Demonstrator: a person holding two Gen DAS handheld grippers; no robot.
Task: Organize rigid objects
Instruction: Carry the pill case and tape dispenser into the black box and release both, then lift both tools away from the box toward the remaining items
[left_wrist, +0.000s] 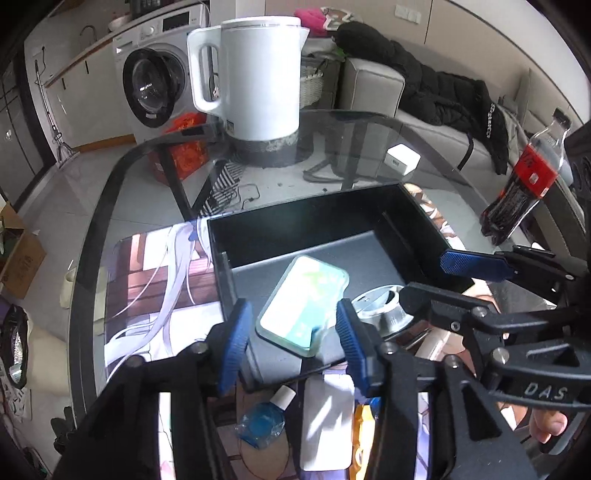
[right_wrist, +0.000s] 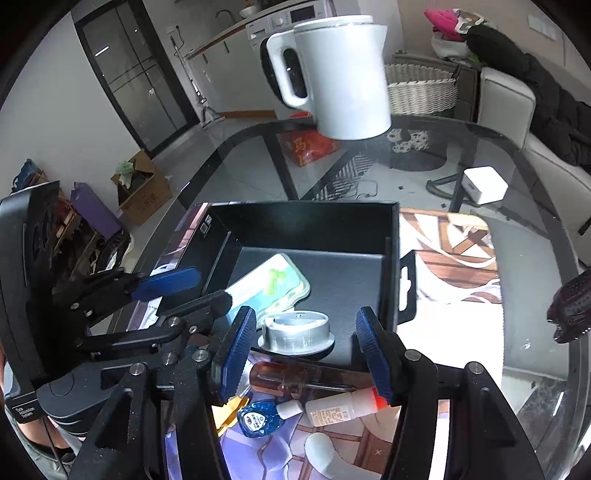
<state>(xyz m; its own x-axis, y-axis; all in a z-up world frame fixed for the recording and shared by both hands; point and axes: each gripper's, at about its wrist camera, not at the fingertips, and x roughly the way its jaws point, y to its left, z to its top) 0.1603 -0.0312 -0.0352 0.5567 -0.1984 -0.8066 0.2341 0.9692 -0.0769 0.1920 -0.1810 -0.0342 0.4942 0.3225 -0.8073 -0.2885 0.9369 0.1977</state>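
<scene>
A black open box (left_wrist: 310, 218) (right_wrist: 306, 225) stands on a printed mat. Inside it lie a pale green flat pack (left_wrist: 303, 302) (right_wrist: 269, 284) and a silver round tin (left_wrist: 384, 306) (right_wrist: 299, 330). My left gripper (left_wrist: 293, 343) (right_wrist: 192, 291) is open, with the pack's near end between its blue pads and a gap on the left side. My right gripper (right_wrist: 304, 352) is open just in front of the tin, pads clear of it. On the mat, in front of the box, lie an amber-handled screwdriver (right_wrist: 280, 376), a small blue bottle (left_wrist: 262, 424) (right_wrist: 258, 419) and a white tube (right_wrist: 343, 408).
A white kettle (left_wrist: 258, 74) (right_wrist: 340, 74) stands at the glass table's far side. A white charger block (left_wrist: 402, 158) (right_wrist: 484, 184) sits to the right of it. A cola bottle (left_wrist: 524, 177) stands at the right edge. A hand shows at the lower right of the left wrist view.
</scene>
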